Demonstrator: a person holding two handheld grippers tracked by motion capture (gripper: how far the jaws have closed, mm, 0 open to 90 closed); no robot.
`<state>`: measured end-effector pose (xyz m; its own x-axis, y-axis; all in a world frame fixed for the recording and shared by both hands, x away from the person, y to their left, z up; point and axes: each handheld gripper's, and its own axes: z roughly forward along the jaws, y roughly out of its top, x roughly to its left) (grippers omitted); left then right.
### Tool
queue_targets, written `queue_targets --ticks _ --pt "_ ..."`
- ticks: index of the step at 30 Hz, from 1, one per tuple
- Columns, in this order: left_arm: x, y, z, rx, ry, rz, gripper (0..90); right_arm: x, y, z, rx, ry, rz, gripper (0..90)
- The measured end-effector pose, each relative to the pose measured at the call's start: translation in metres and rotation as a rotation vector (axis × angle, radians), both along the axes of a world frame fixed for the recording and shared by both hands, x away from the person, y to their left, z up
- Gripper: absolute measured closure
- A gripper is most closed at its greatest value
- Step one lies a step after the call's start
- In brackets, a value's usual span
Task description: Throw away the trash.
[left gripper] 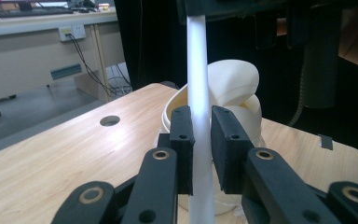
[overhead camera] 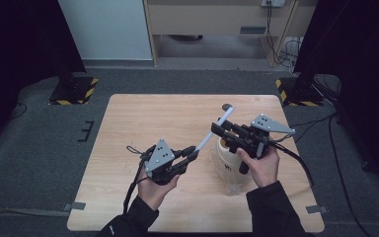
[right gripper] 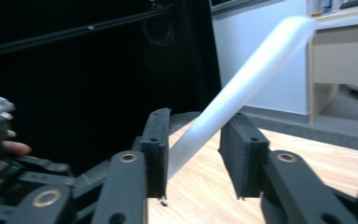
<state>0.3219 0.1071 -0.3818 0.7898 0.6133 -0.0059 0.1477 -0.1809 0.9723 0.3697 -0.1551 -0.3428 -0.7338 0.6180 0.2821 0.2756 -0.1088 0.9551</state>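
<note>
Cream tub [overhead camera: 226,159] stands on the wooden table [overhead camera: 128,133], right of centre, just in front of the right hand [overhead camera: 260,165]. Dark print shows on its side in the high view; too small and blurred to read. No other writing legible anywhere.

White tube [overhead camera: 216,129]: long, thin, smooth, matte, round in section, no markings. It runs on a slant above the table, low end at the left gripper [overhead camera: 193,152], high end past the right gripper [overhead camera: 217,129] toward the far edge.

Left gripper [left gripper: 202,140]: jaws pressed against the tube on both sides, clamped on it. Behind the tube, the tub with a pale rounded piece [left gripper: 230,81] resting at its mouth.

Right gripper [right gripper: 196,151]: jaws stand apart with the tube [right gripper: 242,91] passing between them; it lies against the left pad, clear gap to the right pad. Not gripping.

Hard to make out: tube's far end blurred in the right gripper view; a clear, crinkled bit at the tub's base [overhead camera: 234,188], unidentifiable. Round hole [left gripper: 109,120] in the tabletop. Left hand [overhead camera: 153,185] partly under its grey plate.
</note>
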Motion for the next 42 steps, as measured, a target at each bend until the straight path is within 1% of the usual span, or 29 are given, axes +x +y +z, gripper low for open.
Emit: queue_targets --ticks 3,8,9,11,13,17,19,20,22,25,27,31,33,35,36,38,39,41,42 --pt "0.001 0.0 -0.003 0.007 0.011 -0.002 78.7 -0.001 0.002 0.0 0.03 0.018 0.028 70.9" --pt "0.004 0.003 -0.008 0.021 0.042 0.003 78.3 -0.001 0.005 -0.003 0.024 0.026 0.048 74.0" --pt "0.005 0.004 -0.01 0.019 0.05 0.004 78.2 -0.001 0.006 -0.003 0.023 0.02 0.046 80.3" --pt "0.005 0.007 -0.012 0.021 0.058 0.01 77.4 -0.001 0.005 -0.003 0.016 0.008 0.033 80.0" --pt "0.005 0.011 -0.013 0.032 0.064 0.017 76.7 -0.001 0.004 -0.002 0.018 0.007 0.031 80.1" --pt "0.005 0.023 -0.019 0.055 0.084 0.041 74.8 -0.001 0.001 0.0 0.011 -0.01 0.014 80.2" --pt "0.005 0.032 -0.025 0.077 0.107 0.059 72.7 -0.001 -0.001 0.001 0.011 -0.019 0.006 80.1" --pt "0.006 0.037 -0.029 0.087 0.124 0.065 71.2 -0.002 -0.002 0.002 0.013 -0.023 0.003 80.2" --pt "0.007 0.047 -0.038 0.102 0.17 0.076 68.6 -0.001 -0.004 0.004 0.017 -0.03 -0.005 80.1" --pt "0.009 0.064 -0.052 0.131 0.231 0.112 65.9 -0.001 -0.007 0.006 0.027 -0.046 -0.019 80.1" --pt "0.009 0.075 -0.061 0.154 0.261 0.138 62.6 -0.001 -0.008 0.007 0.032 -0.056 -0.03 80.1" --pt "0.012 0.093 -0.077 0.203 0.313 0.194 53.1 0.0 -0.011 0.009 0.047 -0.073 -0.053 80.1" --pt "0.016 0.102 -0.086 0.237 0.34 0.229 47.5 0.001 -0.012 0.011 0.058 -0.079 -0.064 80.2" --pt "0.02 0.11 -0.097 0.273 0.353 0.272 39.2 0.002 -0.014 0.013 0.062 -0.093 -0.079 80.2" --pt "0.021 0.112 -0.1 0.281 0.364 0.285 35.0 0.003 -0.015 0.013 0.06 -0.1 -0.09 80.2" --pt "0.024 0.117 -0.108 0.288 0.402 0.303 31.6 0.004 -0.018 0.015 0.062 -0.108 -0.105 80.2" --pt "0.026 0.118 -0.111 0.297 0.41 0.309 29.1 0.004 -0.019 0.016 0.066 -0.11 -0.111 80.2" --pt "0.027 0.12 -0.116 0.321 0.424 0.314 27.7 0.004 -0.023 0.019 0.072 -0.118 -0.129 80.2" --pt "0.028 0.12 -0.118 0.324 0.432 0.318 26.6 0.005 -0.025 0.02 0.075 -0.12 -0.137 80.2"
